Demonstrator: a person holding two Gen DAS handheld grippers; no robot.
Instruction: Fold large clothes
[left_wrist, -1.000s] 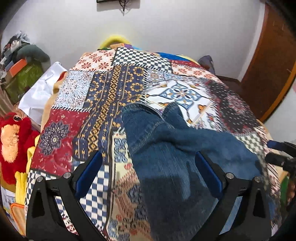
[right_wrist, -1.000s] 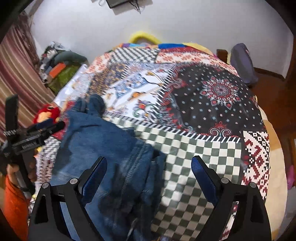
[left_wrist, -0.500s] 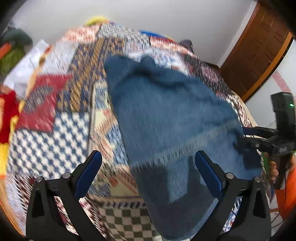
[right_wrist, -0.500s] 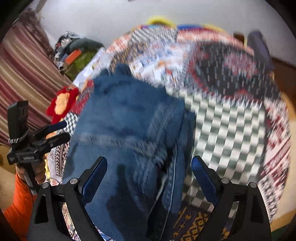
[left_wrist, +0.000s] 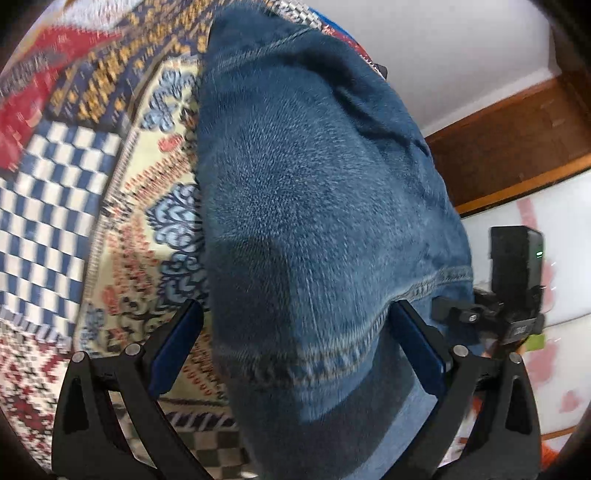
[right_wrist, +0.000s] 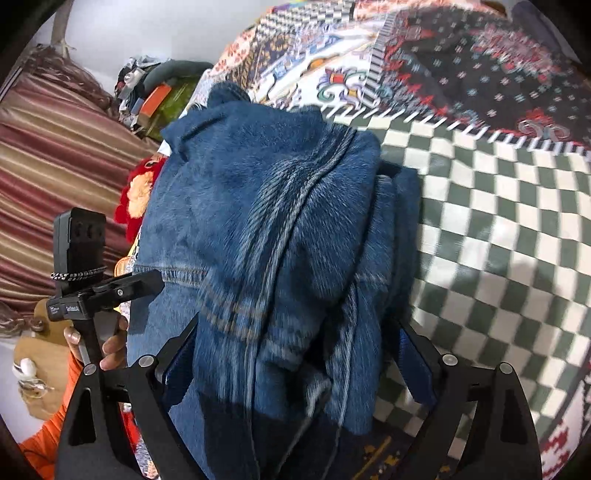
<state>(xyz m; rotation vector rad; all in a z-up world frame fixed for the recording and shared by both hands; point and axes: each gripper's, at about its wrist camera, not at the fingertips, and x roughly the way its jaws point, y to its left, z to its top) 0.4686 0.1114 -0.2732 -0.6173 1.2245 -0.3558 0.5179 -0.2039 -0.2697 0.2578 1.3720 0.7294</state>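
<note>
I see blue denim jeans (left_wrist: 314, 206), tan stitching | patchwork bedspread (right_wrist: 498, 229): green-white checks, black patch with red-blue motifs, blue-white checks, cream floral | my gripper pads (left_wrist: 173, 347) blue on black frames | curtain (right_wrist: 48, 177) maroon-tan stripes | plush toy (right_wrist: 138, 192) red-orange | door (left_wrist: 517, 155) brown | sleeve (right_wrist: 55, 428) orange

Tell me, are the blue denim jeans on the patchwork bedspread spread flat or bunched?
Bunched. The blue denim jeans lie heaped in thick overlapping folds on the patchwork bedspread, seams twisted, not flat.
</note>
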